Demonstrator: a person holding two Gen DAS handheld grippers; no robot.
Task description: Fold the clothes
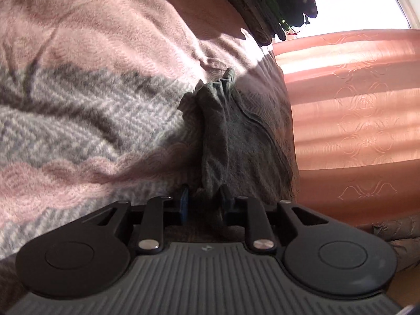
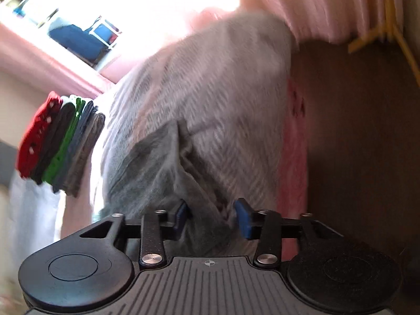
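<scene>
Grey-green garment lies on the pink and grey herringbone blanket, bunched into a ridge running away from the left gripper. Near end of that ridge sits between the blue pads; the jaws stand narrow and pinch the fold of cloth. Peach patterned curtain hangs to the right, dark clothes at far top.

Right wrist view is motion-blurred. Same garment fans out to the left and far side of the right gripper, with a gathered edge passing down between its blue pads. Jaws here stand wider apart; cloth lies in the gap, touching the left pad, but whether both pads bear on it cannot be told. Stack of folded clothes, red, dark, green and grey, sits at far left beyond the blanket.
</scene>
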